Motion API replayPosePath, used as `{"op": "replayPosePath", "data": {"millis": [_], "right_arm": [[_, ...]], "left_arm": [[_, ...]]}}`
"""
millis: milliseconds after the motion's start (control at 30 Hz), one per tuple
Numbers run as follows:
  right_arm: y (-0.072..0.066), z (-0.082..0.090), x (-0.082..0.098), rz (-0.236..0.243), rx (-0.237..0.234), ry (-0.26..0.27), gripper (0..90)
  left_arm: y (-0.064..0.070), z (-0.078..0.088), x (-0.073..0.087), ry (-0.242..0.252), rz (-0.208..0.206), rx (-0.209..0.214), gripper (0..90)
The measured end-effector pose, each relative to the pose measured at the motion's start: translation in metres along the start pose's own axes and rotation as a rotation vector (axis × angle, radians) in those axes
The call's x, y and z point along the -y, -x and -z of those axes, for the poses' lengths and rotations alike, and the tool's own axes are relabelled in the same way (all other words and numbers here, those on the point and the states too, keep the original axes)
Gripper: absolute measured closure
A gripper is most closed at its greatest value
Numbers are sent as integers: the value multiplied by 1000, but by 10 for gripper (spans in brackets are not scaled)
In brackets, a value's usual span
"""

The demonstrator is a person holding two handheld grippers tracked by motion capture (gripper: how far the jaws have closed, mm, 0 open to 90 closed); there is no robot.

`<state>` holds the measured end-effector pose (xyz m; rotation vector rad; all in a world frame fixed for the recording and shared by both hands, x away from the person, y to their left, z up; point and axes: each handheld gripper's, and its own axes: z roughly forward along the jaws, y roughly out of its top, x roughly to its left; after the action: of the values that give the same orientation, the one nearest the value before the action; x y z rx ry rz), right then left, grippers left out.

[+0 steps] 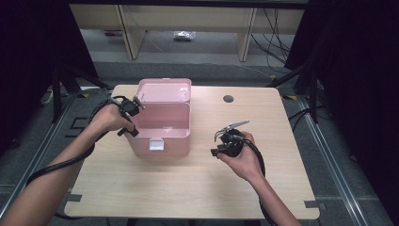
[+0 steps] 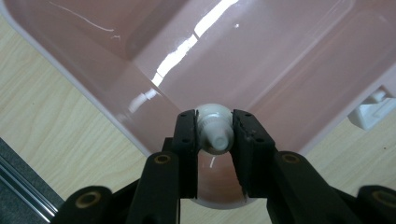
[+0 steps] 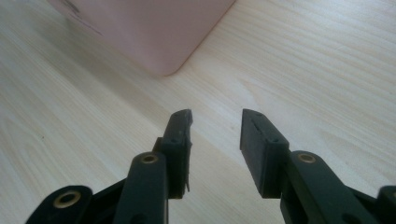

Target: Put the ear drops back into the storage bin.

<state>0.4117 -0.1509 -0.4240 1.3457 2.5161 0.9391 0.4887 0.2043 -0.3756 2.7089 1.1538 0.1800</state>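
**One white tube held over the pink box**

We clamp a small white tube (image 2: 214,128) in our left gripper (image 2: 214,133), above the open pink box (image 1: 162,123), whose visible floor looks bare. Our right gripper (image 3: 215,122) gapes, holding nothing, over the table (image 1: 197,188) beside it.

The white tube (image 2: 214,129) – its body hidden behind gripper pads (image 2: 187,135).

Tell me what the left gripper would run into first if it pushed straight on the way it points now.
Probably the inside of the open pink box: the left gripper, shut on a small white tube, points down into it. How far off the box wall lies is unclear.
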Motion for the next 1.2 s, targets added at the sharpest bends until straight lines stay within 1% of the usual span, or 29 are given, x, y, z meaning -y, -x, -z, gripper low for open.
{"op": "replayPosePath", "data": {"millis": [67, 100, 167, 267, 400, 433, 467, 500, 600, 700, 733, 800, 833, 900, 933, 967, 1000, 1033, 1067, 1100, 1167, 1200], "right_arm": [[0, 0, 0, 1, 1, -3, 641], [0, 0, 0, 5, 2, 4, 641], [1, 0, 0, 4, 2, -4, 640], [1, 0, 1, -1, -2, -2, 640], [1, 0, 1, 8, 2, 7, 640], [-2, 1, 1, -18, -5, -2, 640], [1, 1, 1, 2, -1, 3, 639], [1, 1, 1, 2, 3, -4, 639], [1, 0, 1, 5, 3, -2, 638], [1, 0, 1, 2, 2, -4, 638], [1, 1, 1, 1, 1, -4, 638], [1, 1, 1, 7, 2, 0, 638], [0, 2, 1, -8, 2, -7, 638], [0, 2, 1, -7, 2, -6, 638], [0, 2, 1, -6, 3, -6, 638], [1, 1, 1, 5, 3, -1, 638], [1, 1, 1, -1, 3, -2, 638], [1, 1, 1, 3, 3, -2, 638], [1, 1, 1, 3, 4, -1, 638], [1, 1, 1, 2, 4, -2, 638], [1, 1, 2, 3, 2, -1, 638], [1, 1, 2, -8, 3, -7, 638]], "left_arm": [[0, 0, 0, -9, -2, -2, 716], [-1, 0, -1, -9, -2, -2, 716], [-1, -1, -1, -12, -7, -3, 716], [-1, -2, -1, -3, 0, -3, 716], [-2, -3, -1, -4, 0, -3, 716], [-2, -4, -1, -6, -2, -3, 716], [-2, -6, -1, 17, -4, 0, 716], [-3, -5, -1, -2, -17, 1, 716], [-3, -7, -1, 10, -12, -2, 716], [-4, -7, -1, 4, -13, -5, 716], [-3, -7, -2, -2, -1, -2, 716], [-4, -8, -1, -3, -3, -3, 716], [-4, -9, -1, -5, -4, -3, 716], [-3, -9, -1, -4, -4, -5, 716], [-4, -9, -2, -14, -13, -7, 716], [-4, -9, -2, -15, -15, -10, 716], [-4, -9, -2, -19, -17, -10, 716], [-2, -10, -1, -21, 8, -1, 716], [-3, -10, -2, -21, -20, -6, 716], [-2, -11, -2, -8, -6, -3, 716], [-2, -11, -2, -8, -3, -3, 716], [-2, -11, -3, -9, -2, -5, 716]]}}
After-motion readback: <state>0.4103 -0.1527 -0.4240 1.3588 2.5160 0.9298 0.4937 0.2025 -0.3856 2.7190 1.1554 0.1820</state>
